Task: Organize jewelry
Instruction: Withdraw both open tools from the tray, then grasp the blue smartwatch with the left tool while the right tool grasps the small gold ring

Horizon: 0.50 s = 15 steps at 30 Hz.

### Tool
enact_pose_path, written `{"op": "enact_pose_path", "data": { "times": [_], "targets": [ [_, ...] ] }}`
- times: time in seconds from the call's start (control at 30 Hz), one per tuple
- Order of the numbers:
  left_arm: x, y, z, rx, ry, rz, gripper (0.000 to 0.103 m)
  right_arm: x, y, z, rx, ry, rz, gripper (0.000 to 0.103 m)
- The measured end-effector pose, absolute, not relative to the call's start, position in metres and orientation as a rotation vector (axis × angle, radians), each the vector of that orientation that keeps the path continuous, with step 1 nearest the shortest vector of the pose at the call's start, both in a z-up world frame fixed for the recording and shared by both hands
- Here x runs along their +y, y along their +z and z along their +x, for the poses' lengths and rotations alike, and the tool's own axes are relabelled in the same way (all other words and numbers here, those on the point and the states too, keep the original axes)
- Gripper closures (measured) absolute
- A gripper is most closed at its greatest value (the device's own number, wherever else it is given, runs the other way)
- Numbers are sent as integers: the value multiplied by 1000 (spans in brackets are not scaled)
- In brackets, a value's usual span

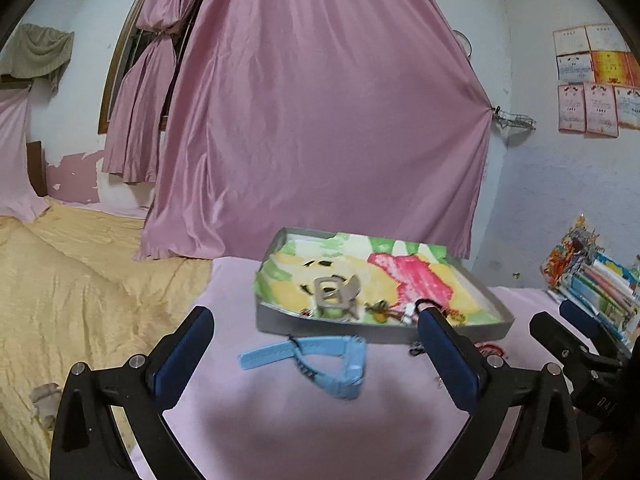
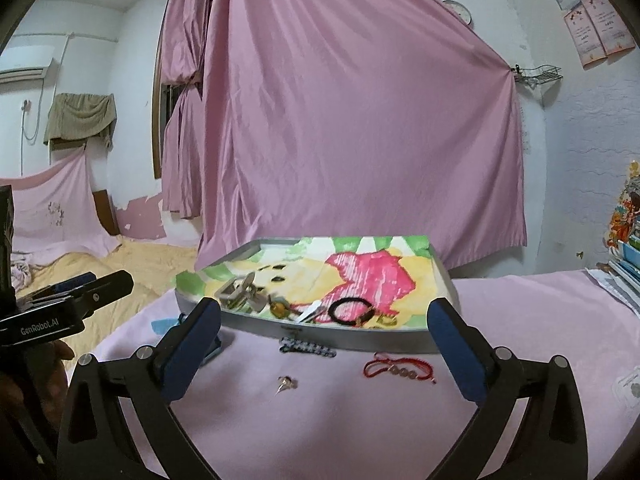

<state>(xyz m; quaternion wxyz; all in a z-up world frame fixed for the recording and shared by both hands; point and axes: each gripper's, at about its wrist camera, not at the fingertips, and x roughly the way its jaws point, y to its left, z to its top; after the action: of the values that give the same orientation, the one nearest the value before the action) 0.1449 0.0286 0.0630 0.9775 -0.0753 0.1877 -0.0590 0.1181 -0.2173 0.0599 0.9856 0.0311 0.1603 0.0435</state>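
A grey tray (image 1: pixel 384 332) lined with a bright painted sheet stands on the pink tablecloth (image 1: pixel 280 432). Silver clips (image 1: pixel 334 292) and small trinkets lie inside it. My left gripper (image 1: pixel 316 314) is open and empty, just above a light blue strap (image 1: pixel 312 360) lying in front of the tray. My right gripper (image 2: pixel 323 306) is also open and empty before the tray (image 2: pixel 360 340). A black band (image 2: pixel 352 310) sits in the tray. On the cloth lie a dark beaded bracelet (image 2: pixel 306 348), a red string bracelet (image 2: pixel 400 368) and a small metal pin (image 2: pixel 285 383).
A stack of books (image 1: pixel 600 284) stands at the right end of the table. A bed with a yellow cover (image 1: pixel 80 280) lies to the left, below table height. A pink curtain (image 1: pixel 320 120) hangs right behind the tray.
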Motion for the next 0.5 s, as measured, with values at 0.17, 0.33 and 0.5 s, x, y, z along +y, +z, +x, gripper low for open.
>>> {"op": "enact_pose_path", "data": {
  "times": [0.17,0.33,0.5],
  "targets": [
    [39,54,144,410,-113,-144,1,-209,51,123,374,96,46,2],
    [44,46,147,443,-120,-142,1,-204,42,132,450,71,14,2],
    [44,41,152,475,-128,-132,1,-202,35,147,563,44,-21,2]
  ]
}}
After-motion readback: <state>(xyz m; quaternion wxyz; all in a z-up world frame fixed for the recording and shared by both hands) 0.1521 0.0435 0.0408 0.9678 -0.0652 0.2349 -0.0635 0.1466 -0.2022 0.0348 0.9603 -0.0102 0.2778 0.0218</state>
